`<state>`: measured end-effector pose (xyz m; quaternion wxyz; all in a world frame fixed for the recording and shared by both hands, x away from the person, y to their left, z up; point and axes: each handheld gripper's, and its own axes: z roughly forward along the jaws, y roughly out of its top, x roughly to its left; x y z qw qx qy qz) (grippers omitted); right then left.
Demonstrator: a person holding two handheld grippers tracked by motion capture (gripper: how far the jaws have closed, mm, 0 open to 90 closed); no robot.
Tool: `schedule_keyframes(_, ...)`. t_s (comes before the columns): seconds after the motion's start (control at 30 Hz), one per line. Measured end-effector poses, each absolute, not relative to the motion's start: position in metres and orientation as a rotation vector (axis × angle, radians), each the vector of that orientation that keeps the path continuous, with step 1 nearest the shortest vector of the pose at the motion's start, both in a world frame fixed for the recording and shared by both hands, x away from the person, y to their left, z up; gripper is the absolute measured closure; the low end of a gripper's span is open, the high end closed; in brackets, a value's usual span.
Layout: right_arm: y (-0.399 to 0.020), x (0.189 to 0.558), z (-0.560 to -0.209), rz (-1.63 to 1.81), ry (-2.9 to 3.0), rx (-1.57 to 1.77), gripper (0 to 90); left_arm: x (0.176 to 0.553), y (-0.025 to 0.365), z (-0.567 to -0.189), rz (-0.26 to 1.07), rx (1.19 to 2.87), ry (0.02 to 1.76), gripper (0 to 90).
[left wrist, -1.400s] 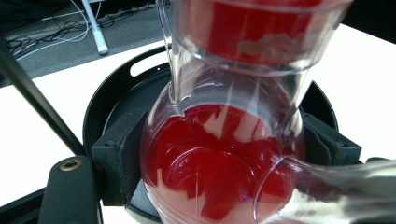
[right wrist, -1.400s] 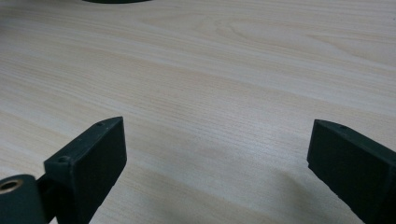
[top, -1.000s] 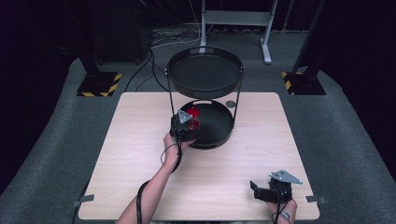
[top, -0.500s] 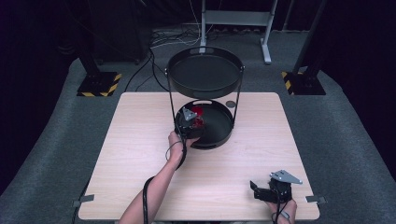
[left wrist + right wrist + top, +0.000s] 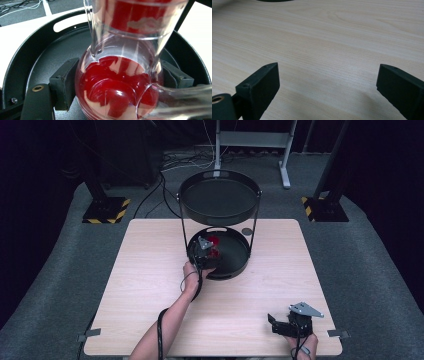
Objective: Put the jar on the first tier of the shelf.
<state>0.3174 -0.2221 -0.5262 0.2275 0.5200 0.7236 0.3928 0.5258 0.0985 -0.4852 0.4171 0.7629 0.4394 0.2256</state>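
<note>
High view: the left gripper [image 5: 206, 251] reaches under the two-tier stand's upper tray [image 5: 220, 196] into the lower tray [image 5: 235, 265], likely so the glass clears the posts, while the right gripper [image 5: 295, 320] idles near the worktop [image 5: 150, 270] edge

Left gripper view: its jaws clamp the red-filled glass flask [image 5: 117, 82] at its bulb, just above the tray floor

Right gripper view: jaws wide apart, holding nothing

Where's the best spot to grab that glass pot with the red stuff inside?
Probably the round belly of the glass pot, one jaw on each side, coming level from the tray's near side. The left gripper holds it that way now. The side spout and the wide neck above look harder to clamp.
</note>
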Motion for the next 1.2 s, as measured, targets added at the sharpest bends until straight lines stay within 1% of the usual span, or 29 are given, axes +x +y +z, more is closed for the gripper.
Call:
schedule_keyframes(0.83,-0.222,0.317,-0.526,1.079,1.990,1.433,4.3,0.529,0.101,-0.506,0.541,1.933,1.149,25.8)
schedule_keyframes(1.2,-0.222,0.317,-0.526,1.078,1.989,1.433,4.3,0.528,0.103,-0.510,0.548,1.913,1.154,25.7)
